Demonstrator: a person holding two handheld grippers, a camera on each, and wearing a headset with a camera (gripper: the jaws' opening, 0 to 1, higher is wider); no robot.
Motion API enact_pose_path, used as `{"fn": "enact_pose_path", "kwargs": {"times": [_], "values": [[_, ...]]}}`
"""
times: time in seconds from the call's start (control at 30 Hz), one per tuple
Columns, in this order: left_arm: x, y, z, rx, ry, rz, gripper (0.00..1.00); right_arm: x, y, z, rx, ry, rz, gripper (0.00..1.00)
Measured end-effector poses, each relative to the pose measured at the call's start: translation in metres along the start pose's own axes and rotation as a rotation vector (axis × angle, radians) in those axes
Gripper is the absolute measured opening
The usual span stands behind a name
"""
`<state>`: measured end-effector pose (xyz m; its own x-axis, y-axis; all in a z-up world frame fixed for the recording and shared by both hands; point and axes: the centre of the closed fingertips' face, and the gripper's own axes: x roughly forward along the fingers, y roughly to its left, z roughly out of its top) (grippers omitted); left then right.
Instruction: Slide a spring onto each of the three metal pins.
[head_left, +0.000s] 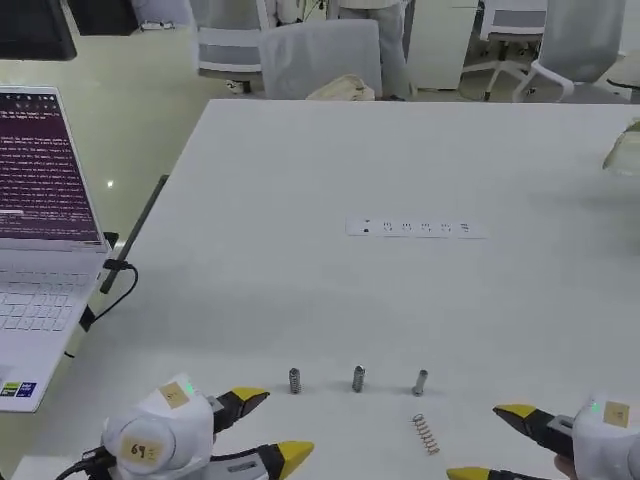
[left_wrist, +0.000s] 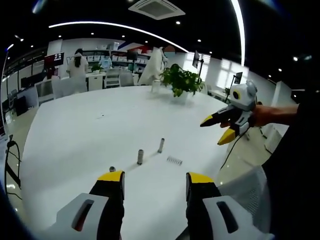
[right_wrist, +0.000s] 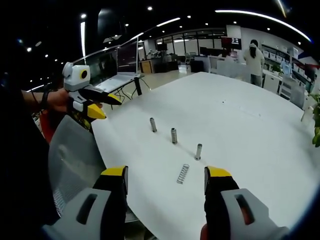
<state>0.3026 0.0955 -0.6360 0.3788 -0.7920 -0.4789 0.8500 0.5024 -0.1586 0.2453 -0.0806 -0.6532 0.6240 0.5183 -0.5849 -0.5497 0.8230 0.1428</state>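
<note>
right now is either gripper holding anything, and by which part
Nothing is held: the left gripper and right gripper are both open, and the spring lies loose on the table.

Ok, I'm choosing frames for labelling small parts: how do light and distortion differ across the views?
Head view: even soft light, hardly any shadow, straight lines, loose silver coil spring tiny. Left gripper view: fisheye curves the white table, dark ceiling. Right gripper view: same curving, spring clearest there.

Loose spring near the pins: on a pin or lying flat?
Lying flat. The spring rests on its side on the table, close to the right-hand pin but apart from it.
</note>
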Motion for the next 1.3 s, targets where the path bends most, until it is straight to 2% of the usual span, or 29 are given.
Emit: {"fn": "enact_pose_path", "kwargs": {"times": [0.3,0.5,0.9,1.3], "values": [[0.011,-0.012,-0.002,0.034,0.026,-0.057,0.43,0.0,0.0,0.001,0.0,0.0,-0.002,0.6],[0.019,-0.016,-0.003,0.043,0.037,-0.081,0.42,0.002,0.001,0.002,0.0,0.0,0.0,0.6],[0.036,-0.023,0.0,0.053,0.033,-0.114,0.4,0.002,0.0,0.001,0.005,0.004,-0.004,0.59],[0.053,-0.037,-0.007,0.075,0.056,-0.161,0.38,-0.002,0.0,0.0,0.014,0.001,-0.012,0.59]]}}
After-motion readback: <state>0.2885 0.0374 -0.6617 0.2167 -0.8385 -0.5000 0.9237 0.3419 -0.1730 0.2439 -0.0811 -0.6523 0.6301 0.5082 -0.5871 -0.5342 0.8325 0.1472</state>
